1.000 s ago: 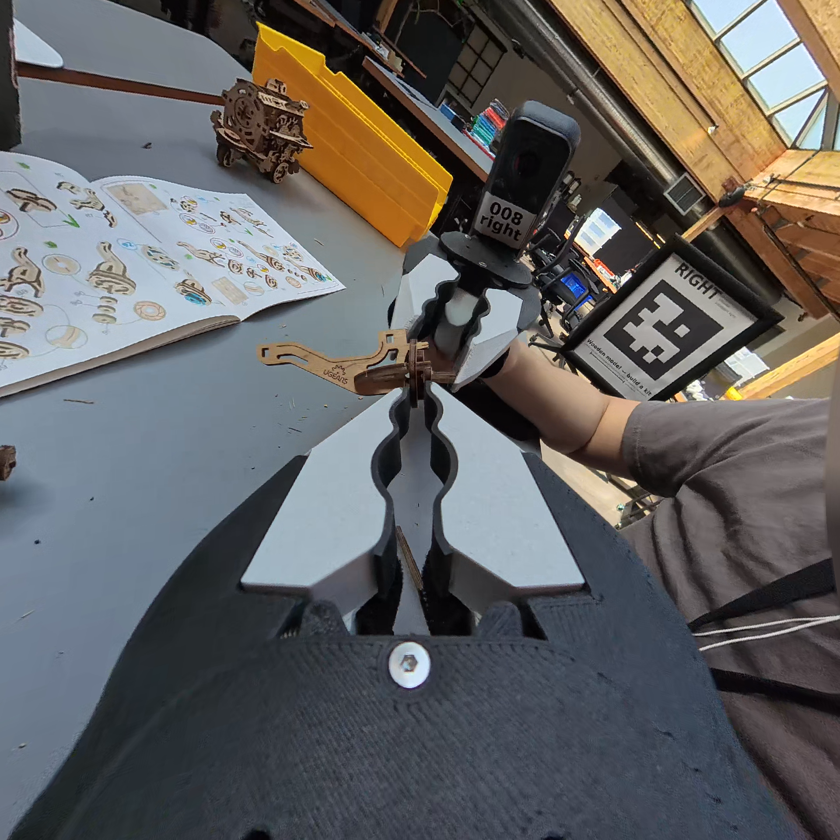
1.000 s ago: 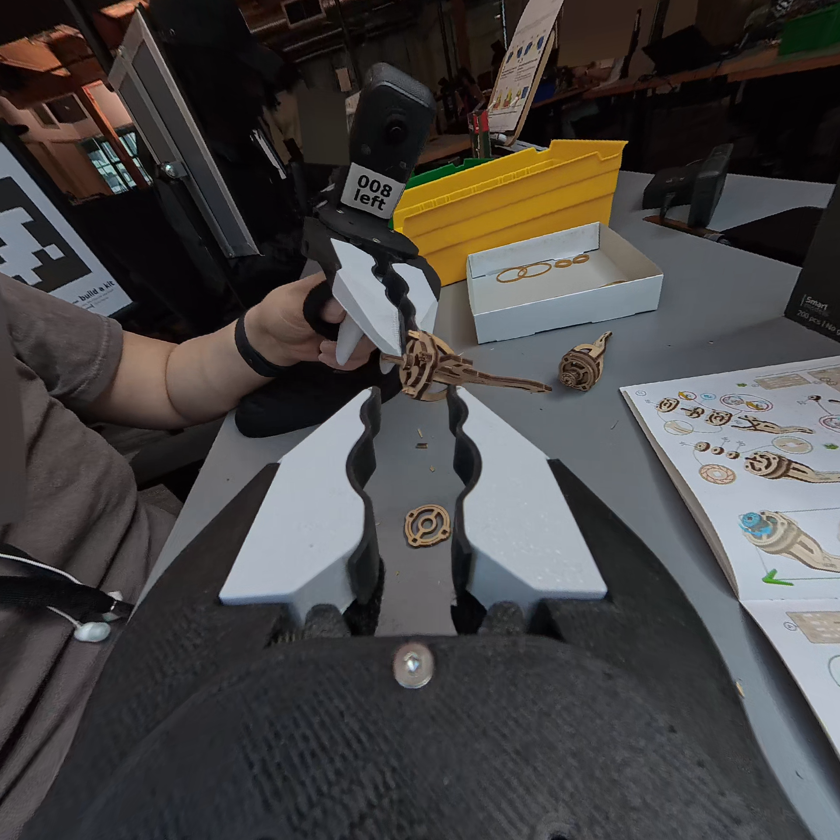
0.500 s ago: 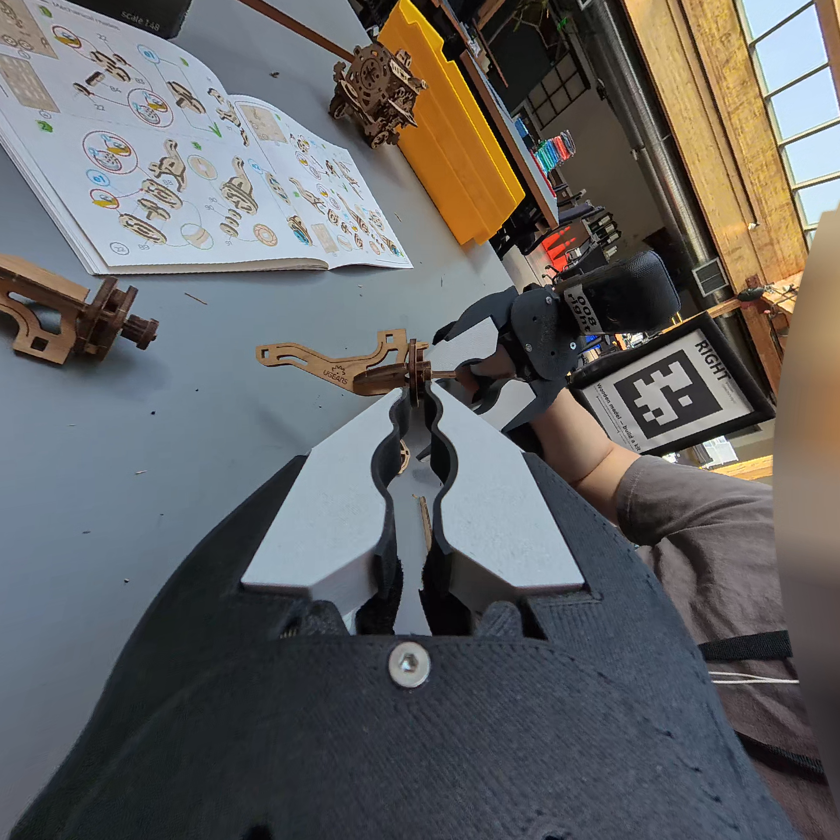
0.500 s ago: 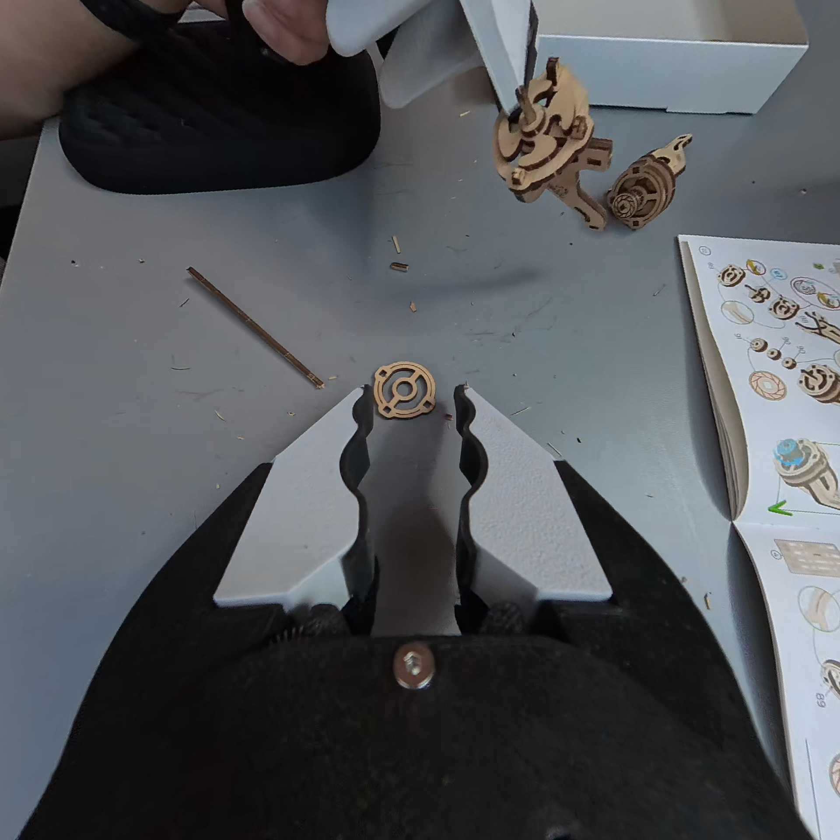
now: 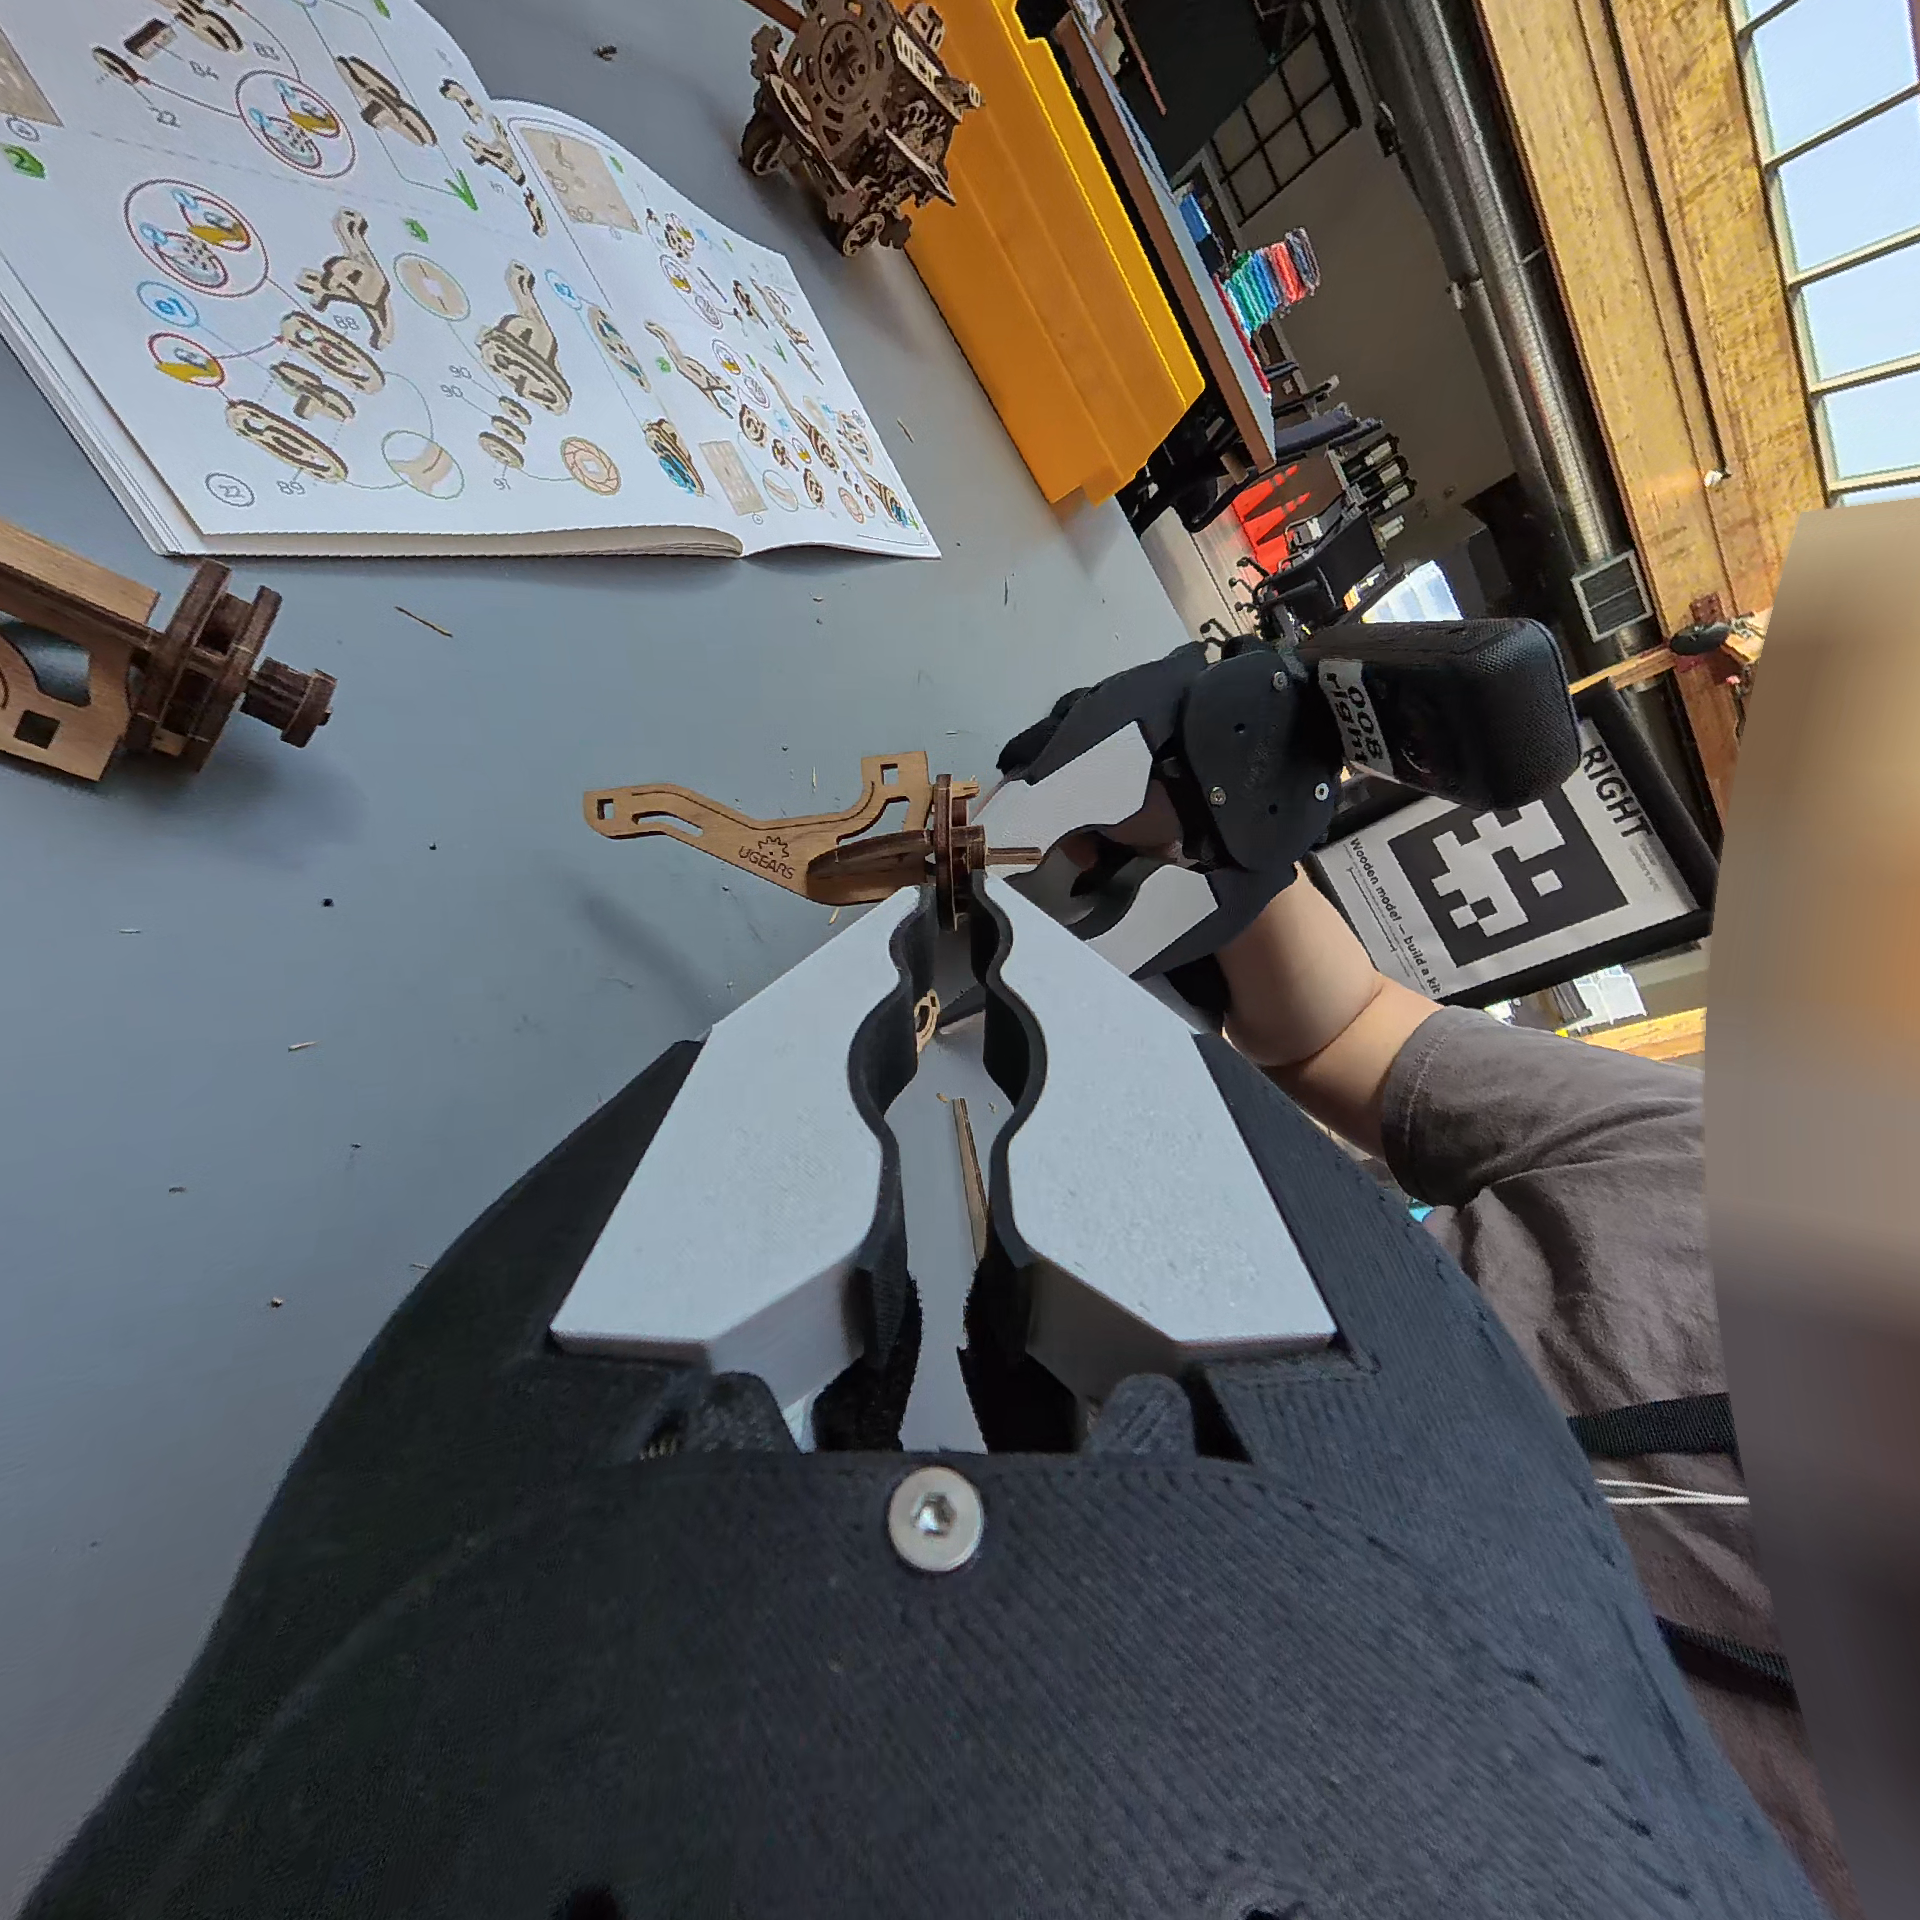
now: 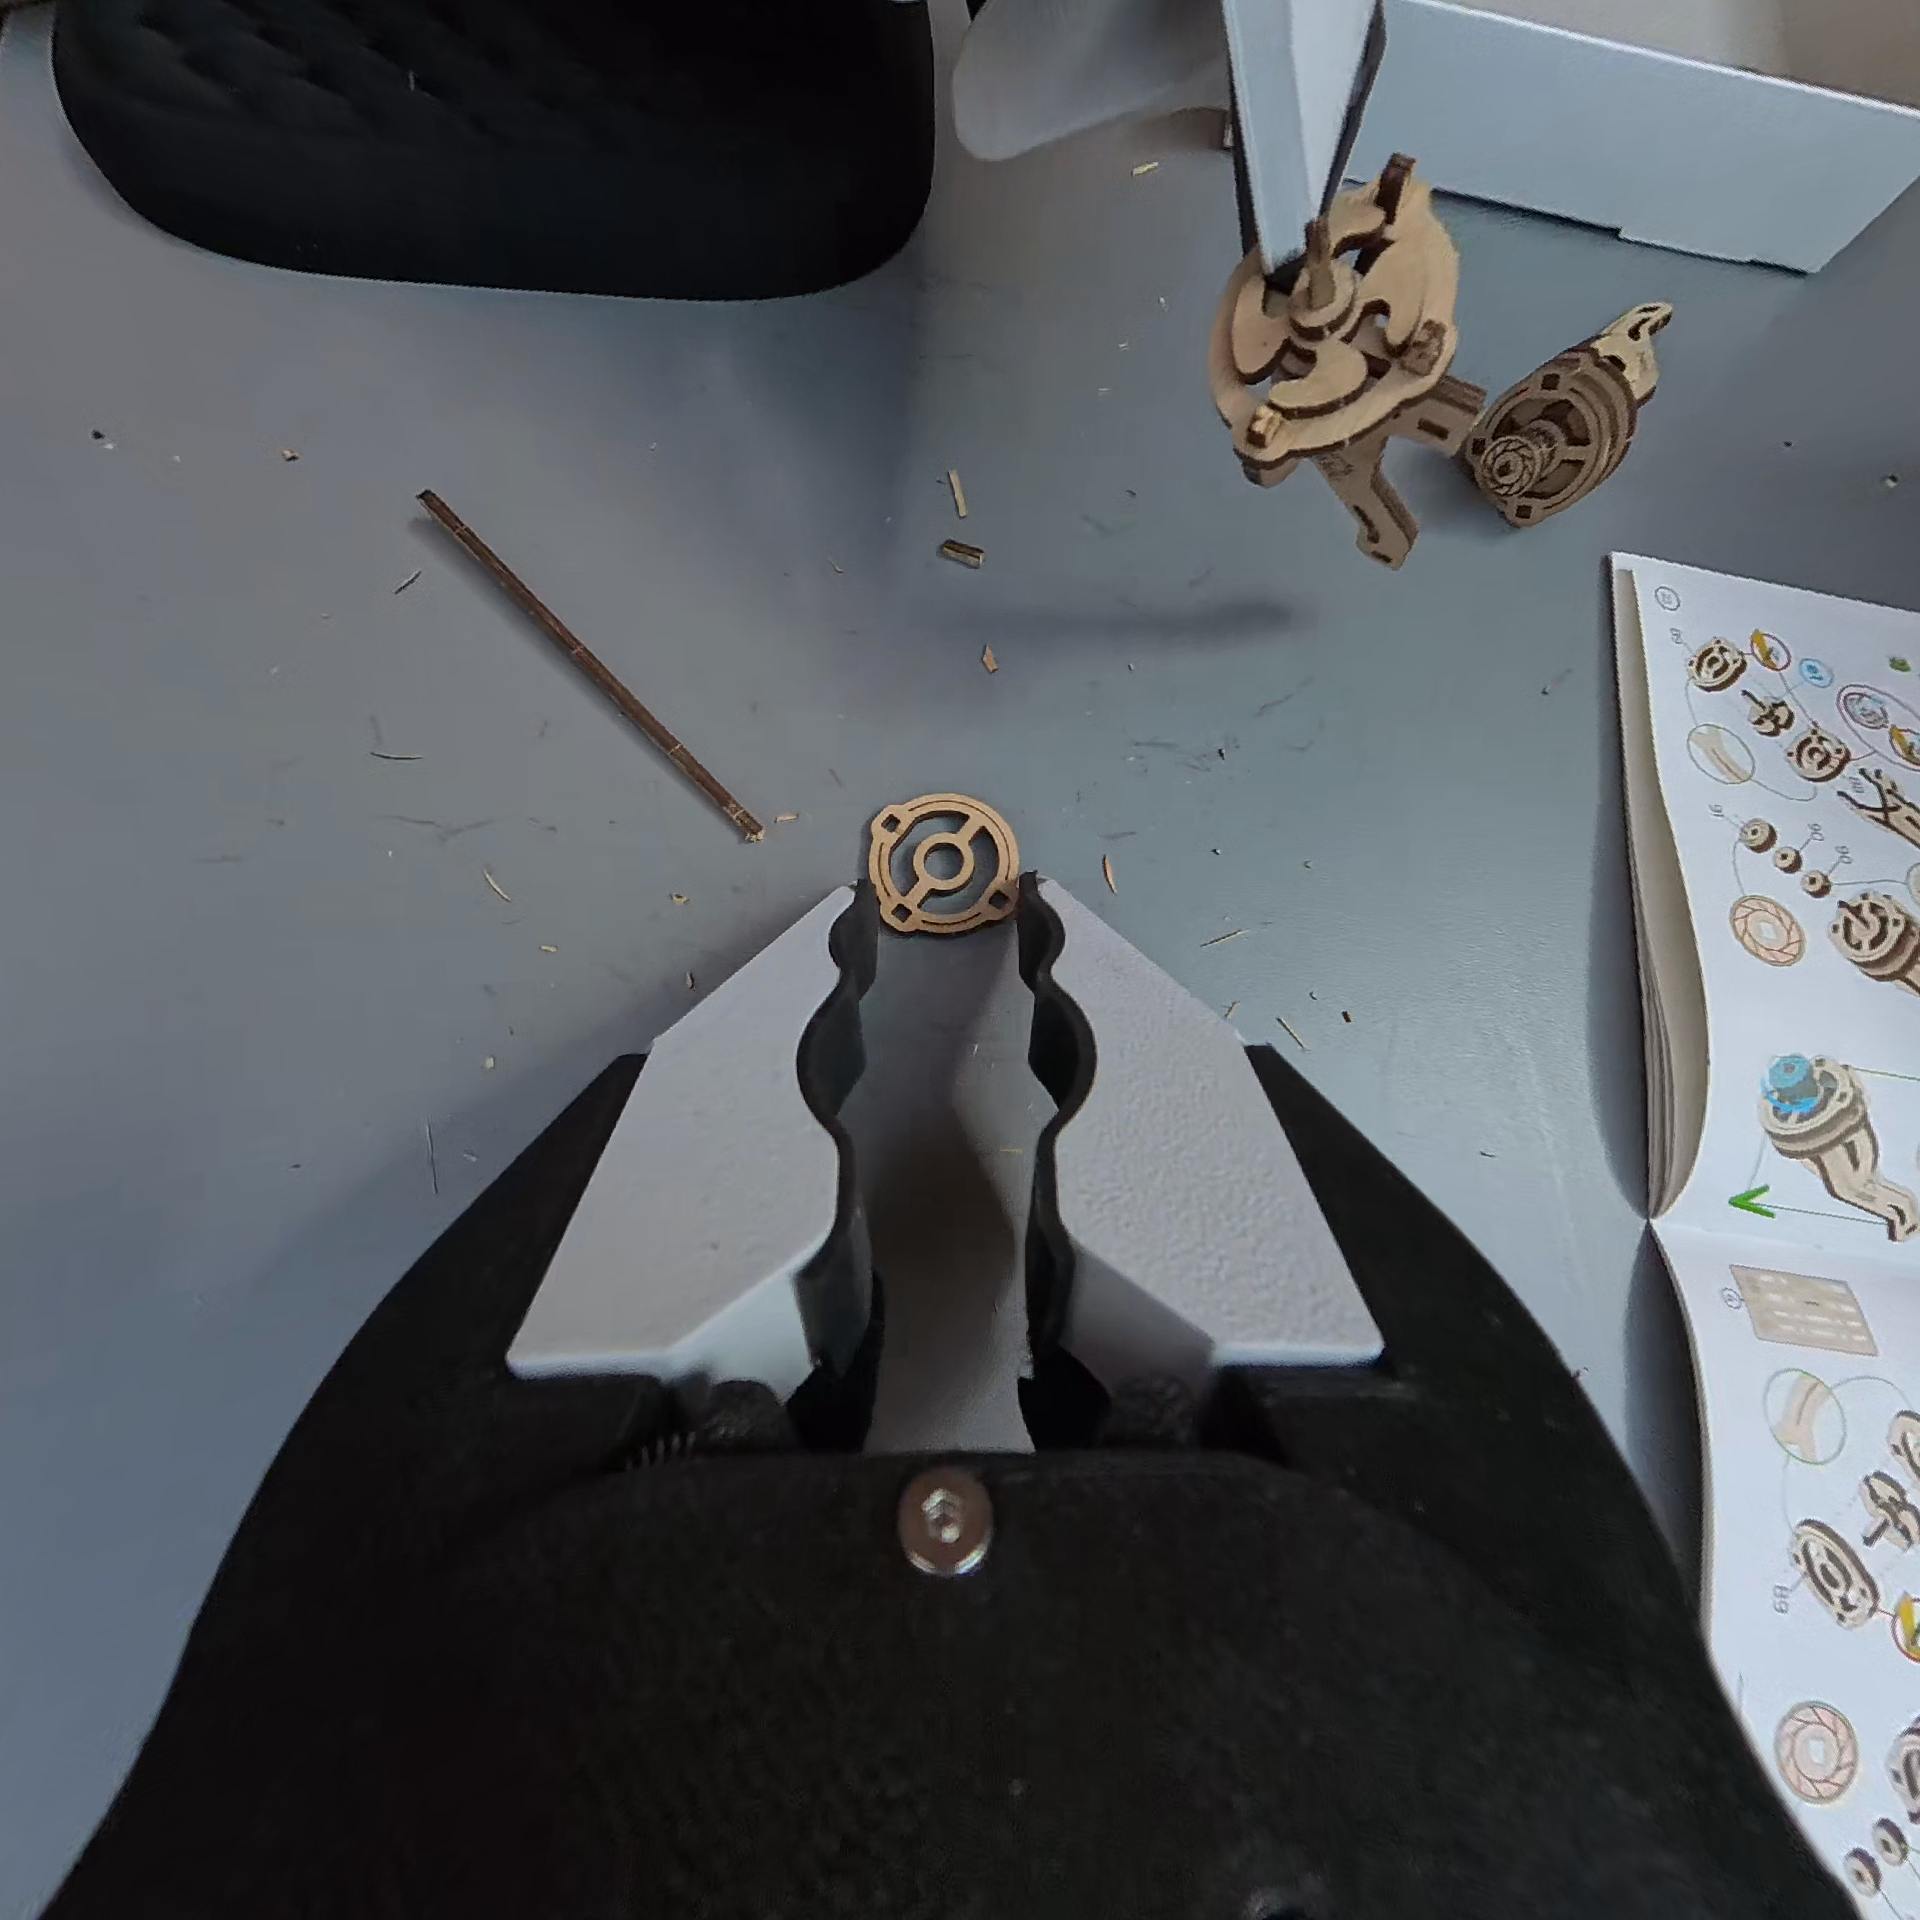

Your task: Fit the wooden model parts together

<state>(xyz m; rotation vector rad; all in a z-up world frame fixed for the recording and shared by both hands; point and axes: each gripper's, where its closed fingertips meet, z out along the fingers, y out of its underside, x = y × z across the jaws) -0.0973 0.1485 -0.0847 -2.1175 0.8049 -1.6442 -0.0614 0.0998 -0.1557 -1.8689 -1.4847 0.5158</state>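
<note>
My left gripper is shut on a wooden sub-assembly, a slotted arm with a disc and an axle, held above the grey table. The sub-assembly also shows in the right wrist view, hanging from the left gripper's fingers. My right gripper is open and low over the table. A small flat wooden ring lies on the table at its tips, partly between them. In the left wrist view the right gripper points down at the table, just beyond the held part.
On the table are a barrel-shaped wooden sub-assembly, a thin wooden stick, a white box, a black pad and an open instruction booklet. Farther off are a finished wooden model, a yellow bin and a dark wooden assembly.
My right gripper left the held sub-assembly, dropped to the table and moved up to the ring, its jaws a little narrower. My left gripper tilted and kept its hold.
</note>
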